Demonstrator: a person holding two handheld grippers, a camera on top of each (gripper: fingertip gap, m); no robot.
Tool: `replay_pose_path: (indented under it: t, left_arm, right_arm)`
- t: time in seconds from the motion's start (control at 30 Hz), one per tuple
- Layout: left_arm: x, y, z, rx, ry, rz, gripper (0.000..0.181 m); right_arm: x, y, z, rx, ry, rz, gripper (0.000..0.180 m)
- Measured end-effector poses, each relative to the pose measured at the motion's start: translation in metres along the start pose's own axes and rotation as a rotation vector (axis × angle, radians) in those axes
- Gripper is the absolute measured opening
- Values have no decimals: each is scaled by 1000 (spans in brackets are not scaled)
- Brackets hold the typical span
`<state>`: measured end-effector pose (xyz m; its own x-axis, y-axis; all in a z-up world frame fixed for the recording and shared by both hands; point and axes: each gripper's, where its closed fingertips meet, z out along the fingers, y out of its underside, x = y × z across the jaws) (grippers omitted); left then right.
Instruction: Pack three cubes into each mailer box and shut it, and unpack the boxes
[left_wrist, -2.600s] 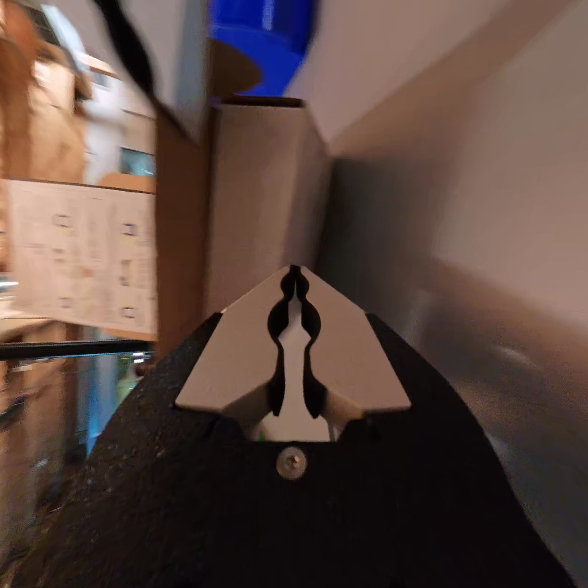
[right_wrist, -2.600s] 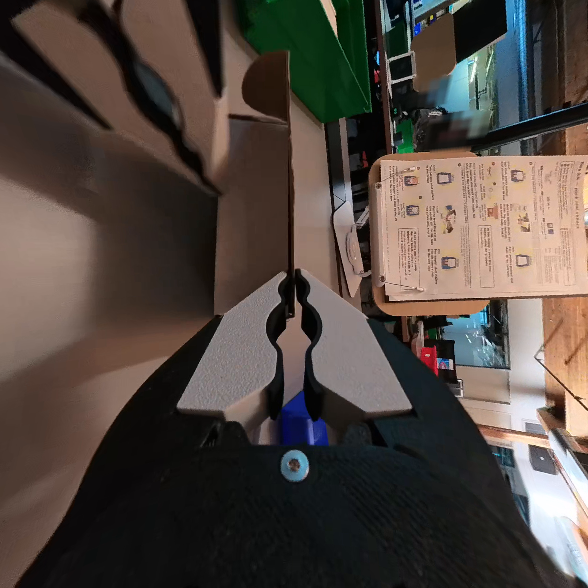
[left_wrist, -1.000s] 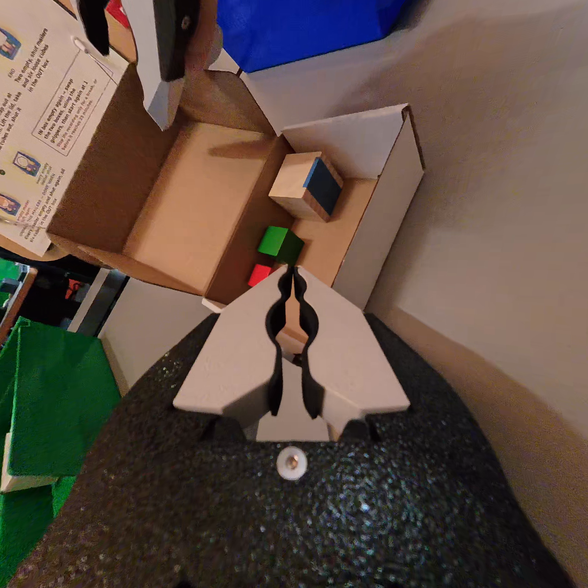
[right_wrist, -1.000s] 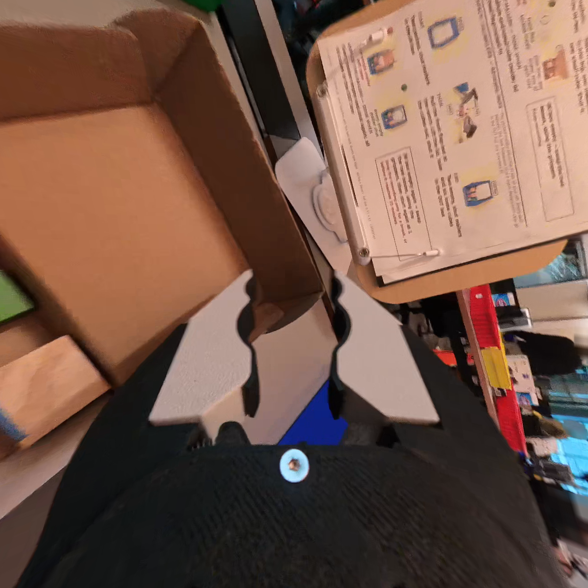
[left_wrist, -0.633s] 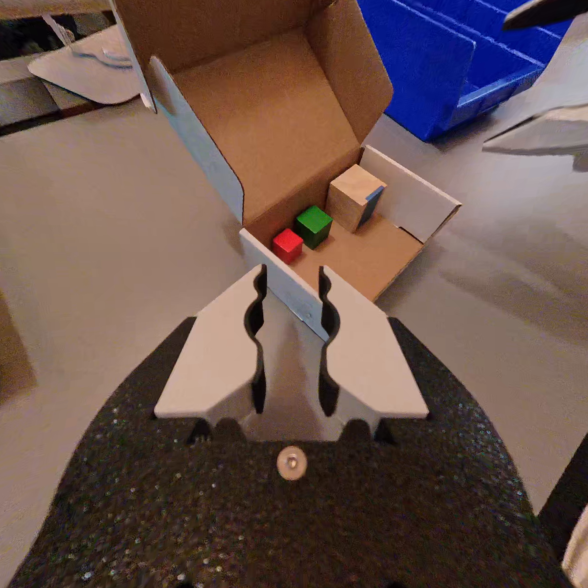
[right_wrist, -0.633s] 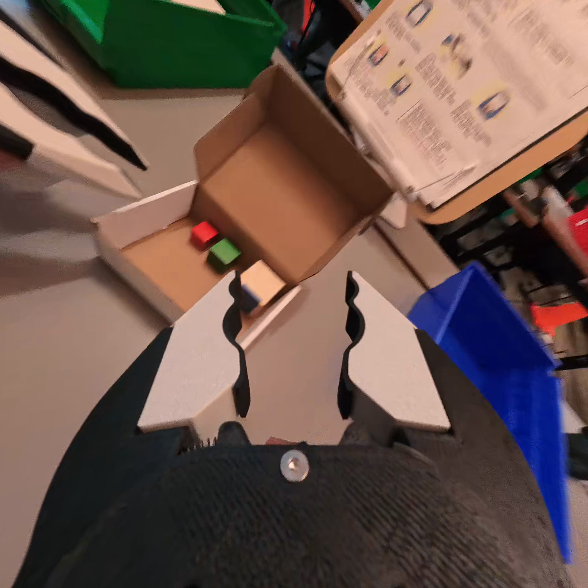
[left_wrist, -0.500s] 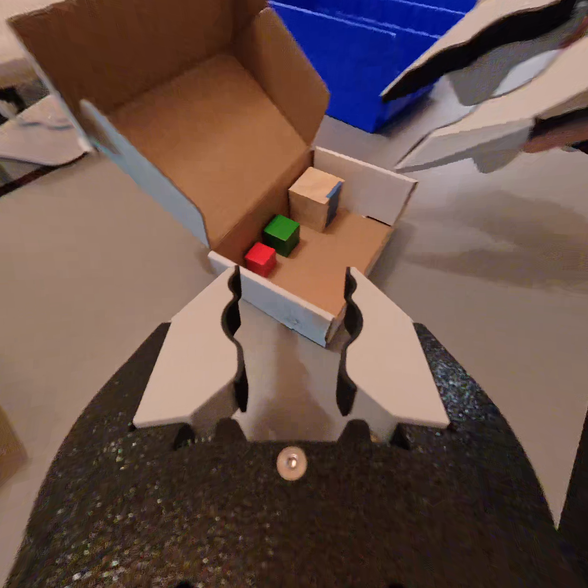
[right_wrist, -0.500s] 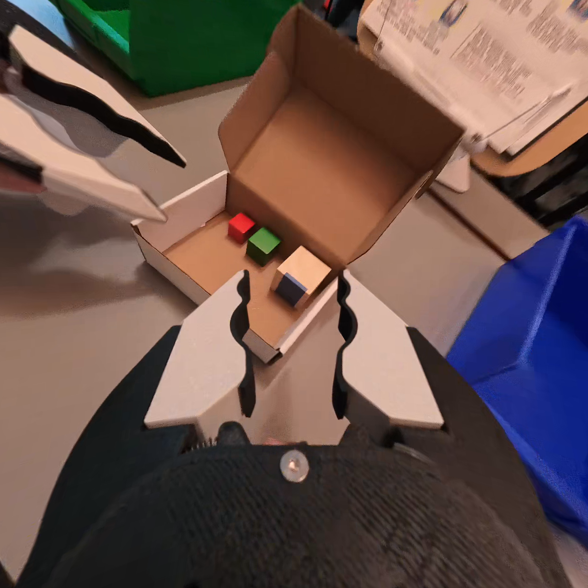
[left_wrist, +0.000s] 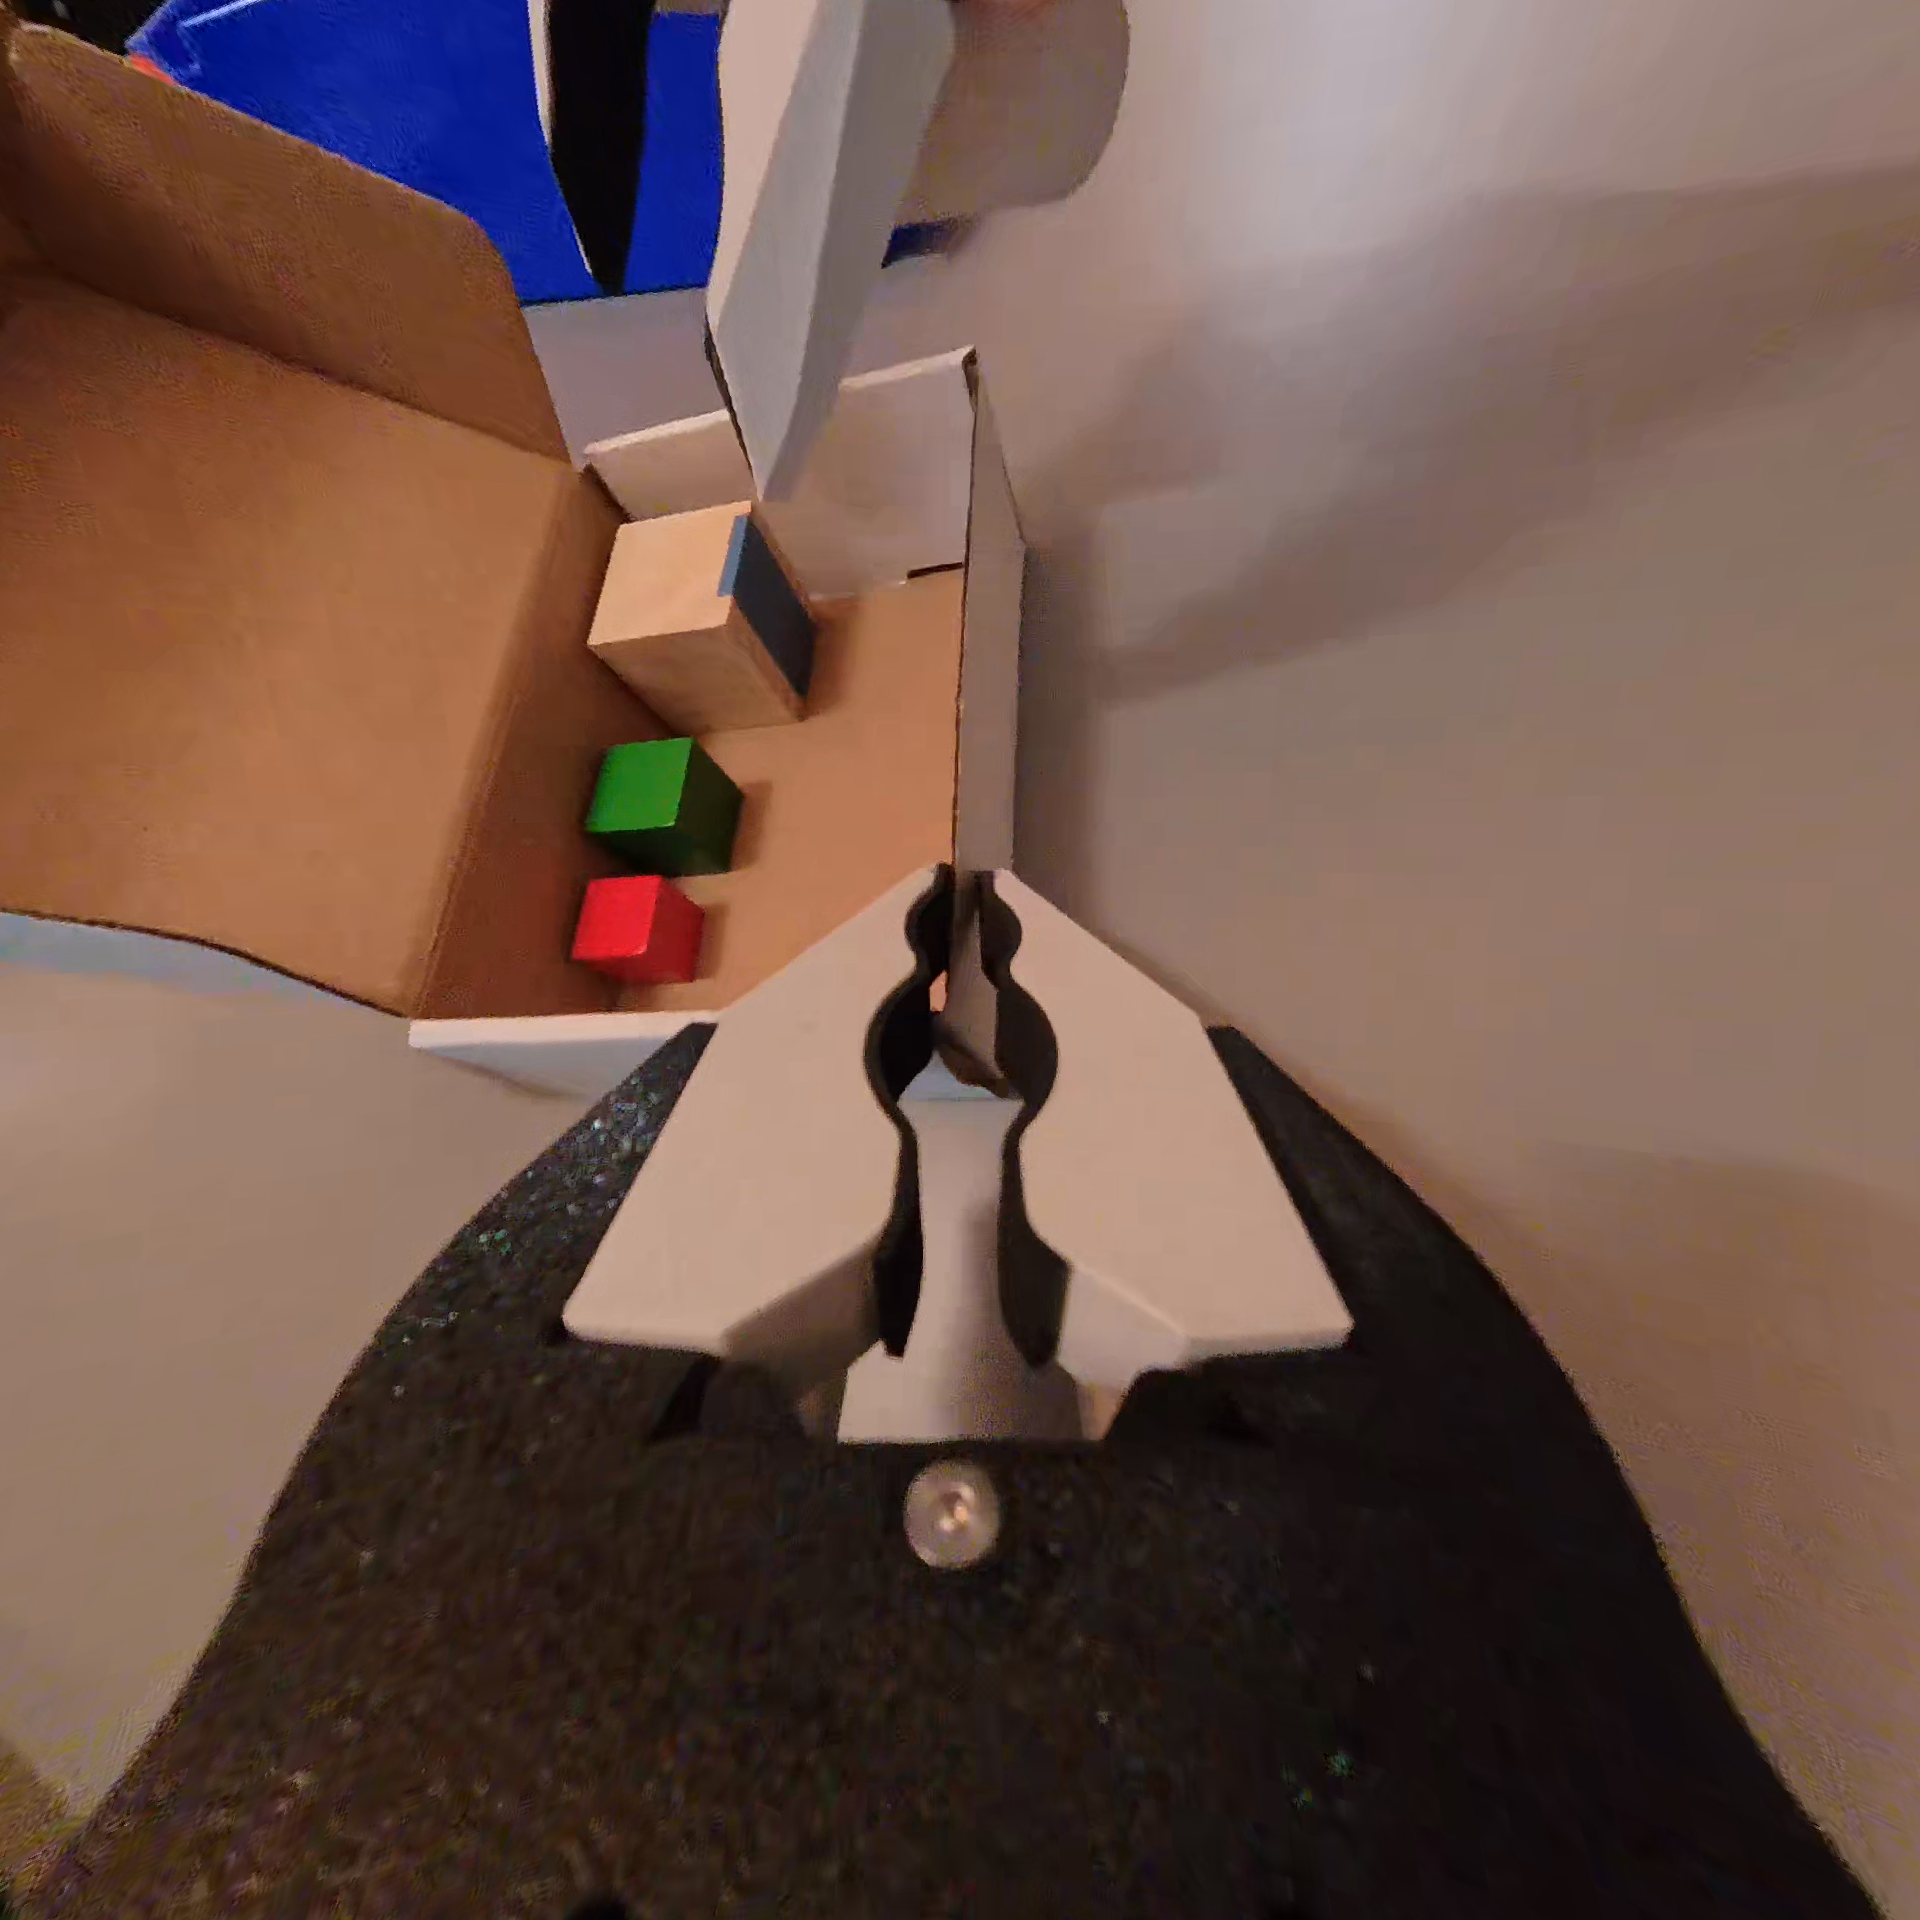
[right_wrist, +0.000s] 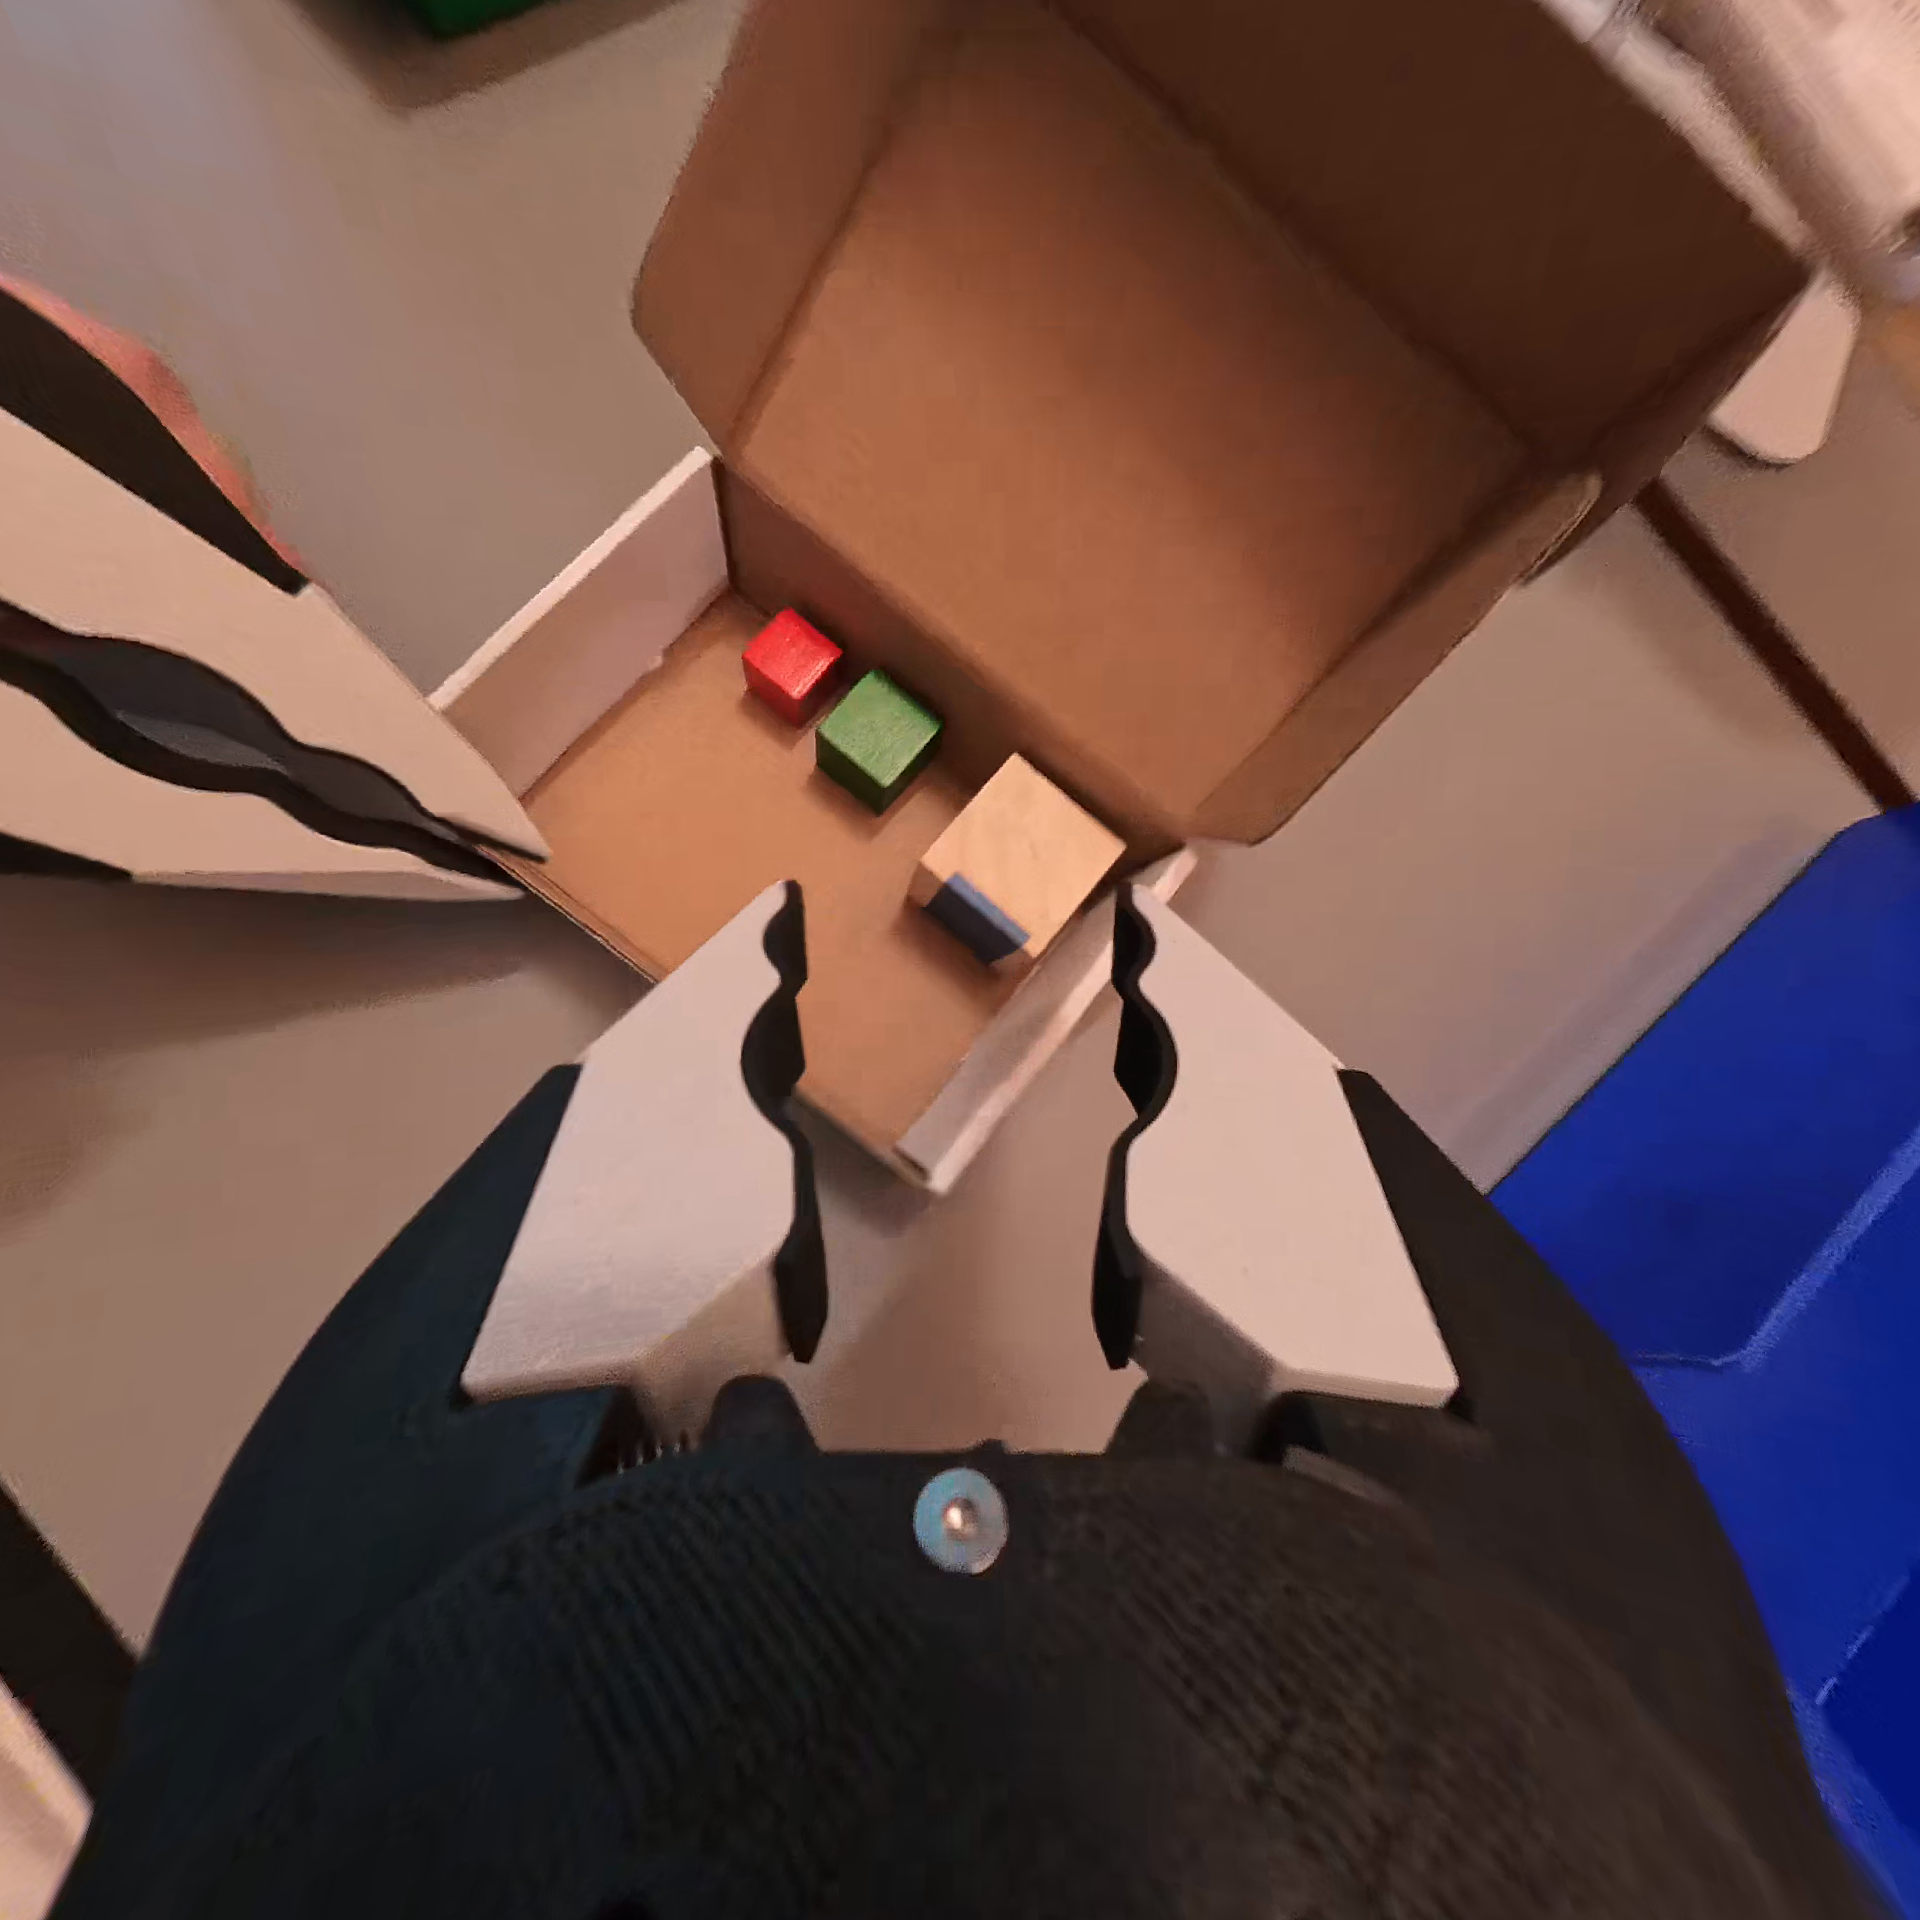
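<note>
Just ahead of the right gripper (right_wrist: 956, 925), along the far wall under the raised lid, the wooden cube with one blue face (right_wrist: 1013, 862) sits in the right-hand corner of the open mailer box (right_wrist: 582, 613). It lies slightly right of the midline between the spread fingers, almost touching the low white side wall that runs back toward that gripper. Its blue face is turned toward the gripper. Beside it along the same wall comes the green cube (right_wrist: 878, 738), then the red cube (right_wrist: 792, 665), each farther left and farther from the right gripper. All three rest on the brown floor of the box, apart from one another.

The right gripper is held wide apart and empty, hovering above the box's near corner. From the left wrist view its fingers hang right over the wooden cube (left_wrist: 675, 613), so it is plainly the nearer one for a pick, and a short drop forward would likely straddle that cube.

The left gripper (left_wrist: 961, 883) is closed on the box's front wall (left_wrist: 987, 727), pinching the thin cardboard edge and probably steadying the box. The red cube (left_wrist: 634, 928) and green cube (left_wrist: 660, 802) lie to its left, inside.

The box stands on the grey table (right_wrist: 312, 312); a blue bin (right_wrist: 1714, 1247) is near on its right.
</note>
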<state>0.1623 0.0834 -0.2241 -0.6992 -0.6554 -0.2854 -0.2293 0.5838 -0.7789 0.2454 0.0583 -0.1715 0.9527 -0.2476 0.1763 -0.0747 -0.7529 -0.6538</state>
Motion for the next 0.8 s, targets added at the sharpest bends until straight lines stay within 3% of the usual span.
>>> replay_pose_path:
  t: [0.1,0.23,0.4,0.7,0.8]
  left_arm:
    - [-1,-4,7,8,-24,-67,0]
    - [0,-8,9,16,-43,-54,0]
    - [0,-8,10,28,-41,-54,0]
    - [-1,-8,11,39,-45,-46,1]
    - [-2,-9,11,45,-49,-48,1]
  right_arm:
    - [-1,2,14,-95,-12,18,71]
    - [14,-9,35,-129,29,135,62]
    - [12,-5,61,-258,-36,245,57]
    - [25,0,68,-381,-2,351,42]
    - [24,0,70,-419,7,340,46]
